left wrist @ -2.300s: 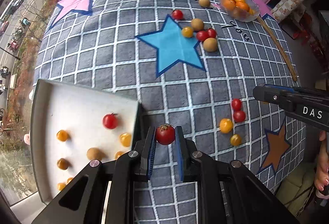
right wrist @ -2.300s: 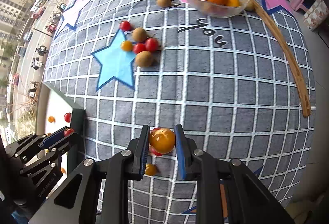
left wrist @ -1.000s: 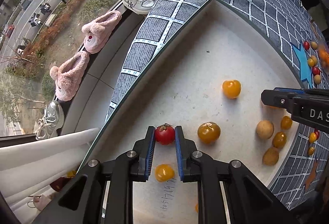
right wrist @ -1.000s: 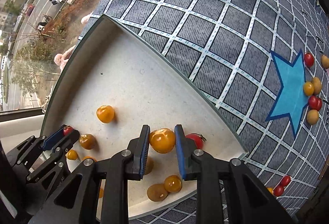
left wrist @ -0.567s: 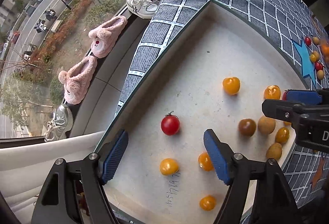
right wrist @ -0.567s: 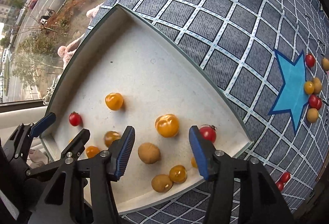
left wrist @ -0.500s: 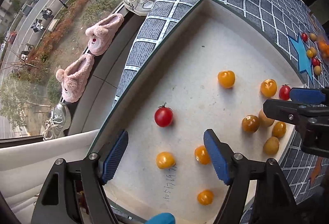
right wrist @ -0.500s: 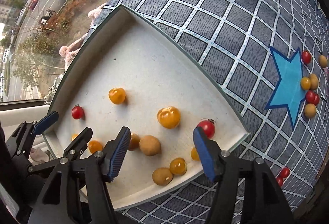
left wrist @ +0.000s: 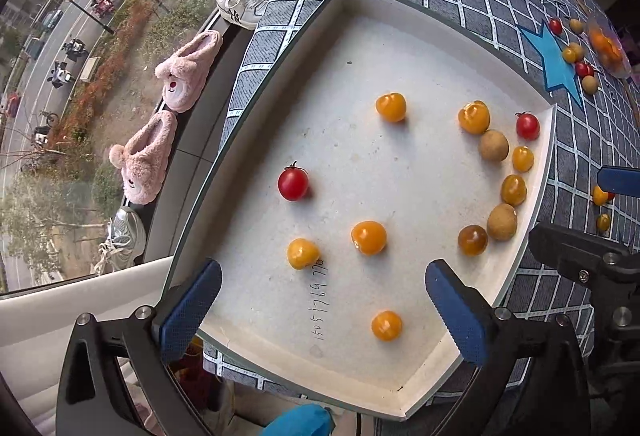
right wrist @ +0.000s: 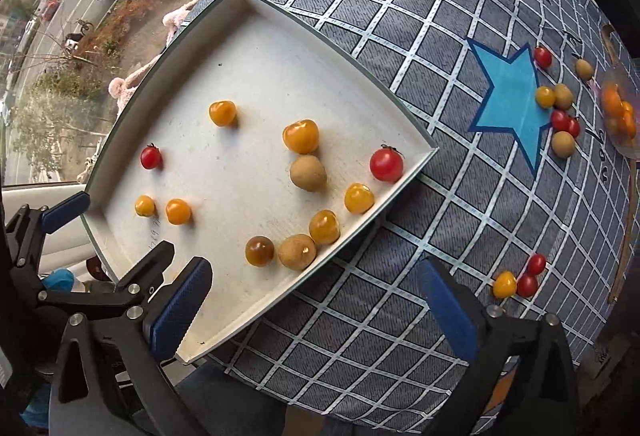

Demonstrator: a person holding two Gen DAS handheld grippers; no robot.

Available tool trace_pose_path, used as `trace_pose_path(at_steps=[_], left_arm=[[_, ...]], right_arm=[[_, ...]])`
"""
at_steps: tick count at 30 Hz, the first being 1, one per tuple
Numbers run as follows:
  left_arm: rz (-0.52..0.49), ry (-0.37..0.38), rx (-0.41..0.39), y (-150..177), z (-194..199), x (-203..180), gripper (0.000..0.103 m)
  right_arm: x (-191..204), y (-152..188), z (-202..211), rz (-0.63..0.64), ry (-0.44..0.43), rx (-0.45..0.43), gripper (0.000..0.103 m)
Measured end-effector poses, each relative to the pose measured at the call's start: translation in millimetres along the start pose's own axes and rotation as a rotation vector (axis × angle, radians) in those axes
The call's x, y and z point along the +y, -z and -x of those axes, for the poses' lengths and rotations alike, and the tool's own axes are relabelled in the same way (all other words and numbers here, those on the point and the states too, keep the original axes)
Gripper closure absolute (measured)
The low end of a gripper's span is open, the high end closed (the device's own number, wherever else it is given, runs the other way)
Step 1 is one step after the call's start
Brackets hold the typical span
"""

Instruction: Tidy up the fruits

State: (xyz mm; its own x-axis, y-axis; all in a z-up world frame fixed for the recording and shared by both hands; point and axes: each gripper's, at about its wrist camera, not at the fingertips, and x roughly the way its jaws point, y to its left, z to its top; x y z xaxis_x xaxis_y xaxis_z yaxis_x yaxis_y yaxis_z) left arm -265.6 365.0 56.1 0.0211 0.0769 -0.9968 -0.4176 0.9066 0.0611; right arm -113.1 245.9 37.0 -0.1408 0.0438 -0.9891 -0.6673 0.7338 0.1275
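A white tray [left wrist: 400,12] [right wrist: 280,20] holds several fruits. A red cherry tomato [left wrist: 293,183] [right wrist: 151,157] lies at its left side. A large orange tomato [left wrist: 474,117] [right wrist: 301,136] lies near a brown longan [left wrist: 494,145] [right wrist: 308,173] and another red tomato [left wrist: 527,126] [right wrist: 386,165]. My left gripper [left wrist: 324,300] is open and empty above the tray's near edge. My right gripper [right wrist: 316,300] is open and empty over the tray's right edge. Loose tomatoes [right wrist: 520,278] lie on the cloth to the right.
A chequered grey cloth [right wrist: 400,16] with a blue star [right wrist: 508,104] covers the table. More fruits [right wrist: 560,116] lie by the star, next to a clear bowl of oranges [right wrist: 620,112]. Beyond the table's left edge, slippers [left wrist: 188,72] lie far below.
Both grippers opened and let go of the red tomato and the orange tomato onto the tray. Both have since pulled back from the tray, jaws wide.
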Motion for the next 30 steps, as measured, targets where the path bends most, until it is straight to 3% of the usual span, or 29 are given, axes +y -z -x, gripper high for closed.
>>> trace_pose_path(at_steps=[10,30], left_arm=[[-0.070,-0.001,-0.004,0,15,-10,0.000],[-0.144,0.003,-0.003,2,21,-29,0.000]], right_arm=[[-19,16,13,-0.031,-0.001,-0.008,0.001],[-11,15,9,-0.075,0.004,-0.008,0.001]])
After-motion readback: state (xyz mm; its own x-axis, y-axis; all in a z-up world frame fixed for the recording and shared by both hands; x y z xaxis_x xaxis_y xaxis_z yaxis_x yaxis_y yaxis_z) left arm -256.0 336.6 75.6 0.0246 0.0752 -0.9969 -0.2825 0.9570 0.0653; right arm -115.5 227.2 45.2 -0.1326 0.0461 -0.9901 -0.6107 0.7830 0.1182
